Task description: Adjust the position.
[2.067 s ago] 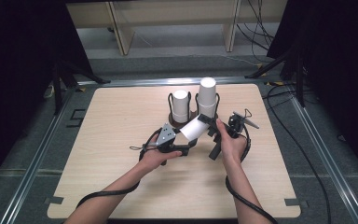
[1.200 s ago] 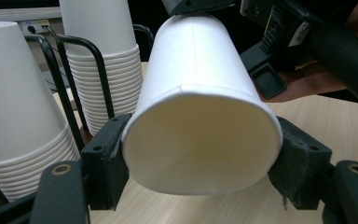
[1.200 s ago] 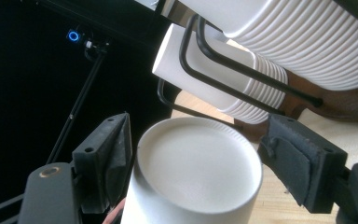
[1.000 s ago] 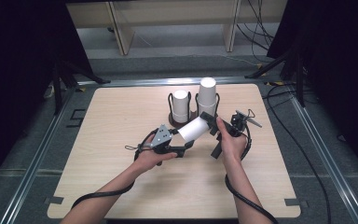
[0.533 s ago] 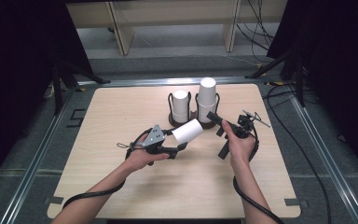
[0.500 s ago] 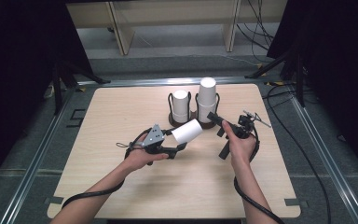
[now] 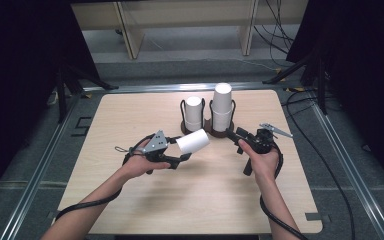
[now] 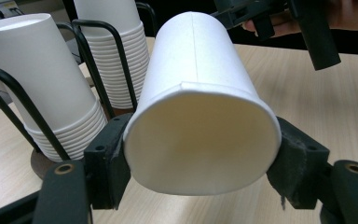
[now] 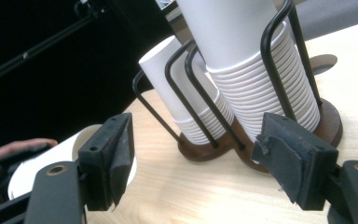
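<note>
A white paper cup (image 7: pixel 192 141) lies on its side above the table, with my left gripper (image 7: pixel 184 152) shut on it near the rim. In the left gripper view the cup's open mouth (image 8: pixel 200 140) faces the camera between both pads. My right gripper (image 7: pixel 236 135) hovers to the cup's right, apart from it, pointing at the cup stacks. Its jaws (image 9: pixel 196 158) have just been closing and stand open with nothing between them. Two stacks of white cups stand in black wire holders: a shorter one (image 7: pixel 194 112) and a taller one (image 7: pixel 222 105).
The wooden table (image 7: pixel 130 120) has bare surface on the left and in front. Cables (image 7: pixel 325 160) trail off its right side. A metal frame (image 7: pixel 45 165) borders the table, and shelf legs (image 7: pixel 130 30) stand at the back.
The two grippers have drawn apart: the left one carried the cup to the left and a little up, the right hand shifted right. The right jaws have narrowed.
</note>
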Demonstrator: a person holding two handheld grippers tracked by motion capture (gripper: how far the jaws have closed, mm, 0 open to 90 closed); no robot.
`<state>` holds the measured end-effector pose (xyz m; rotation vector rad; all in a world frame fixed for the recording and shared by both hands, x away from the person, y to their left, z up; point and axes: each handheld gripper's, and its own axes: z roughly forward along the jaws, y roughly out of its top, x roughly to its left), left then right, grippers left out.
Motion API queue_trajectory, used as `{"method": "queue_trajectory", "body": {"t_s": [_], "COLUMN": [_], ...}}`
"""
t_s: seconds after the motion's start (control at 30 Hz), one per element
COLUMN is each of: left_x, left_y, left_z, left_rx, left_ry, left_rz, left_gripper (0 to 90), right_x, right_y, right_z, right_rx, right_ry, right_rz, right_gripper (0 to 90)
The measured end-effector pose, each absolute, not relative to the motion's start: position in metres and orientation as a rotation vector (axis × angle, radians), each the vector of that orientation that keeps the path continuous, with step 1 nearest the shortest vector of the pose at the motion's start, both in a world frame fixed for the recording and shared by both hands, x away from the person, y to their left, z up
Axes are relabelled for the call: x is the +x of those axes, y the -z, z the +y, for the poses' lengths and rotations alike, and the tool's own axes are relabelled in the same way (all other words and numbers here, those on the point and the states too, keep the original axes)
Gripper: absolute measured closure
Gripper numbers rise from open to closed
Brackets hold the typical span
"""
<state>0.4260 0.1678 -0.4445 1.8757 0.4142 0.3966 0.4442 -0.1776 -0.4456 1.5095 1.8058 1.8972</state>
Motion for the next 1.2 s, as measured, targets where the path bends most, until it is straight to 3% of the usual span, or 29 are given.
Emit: {"method": "queue_trajectory", "body": {"t_s": [1.2], "left_x": [0.431], "left_y": [0.421], "left_z": [0.184], "left_rx": [2.11], "left_ry": [-0.331], "left_rz": [0.249], "left_gripper": [30.8], "right_x": [0.436], "right_y": [0.461], "right_z": [-0.176], "right_rx": [1.075], "right_ry": [-1.686], "right_rz": [2.18], "right_gripper": [27.3]}}
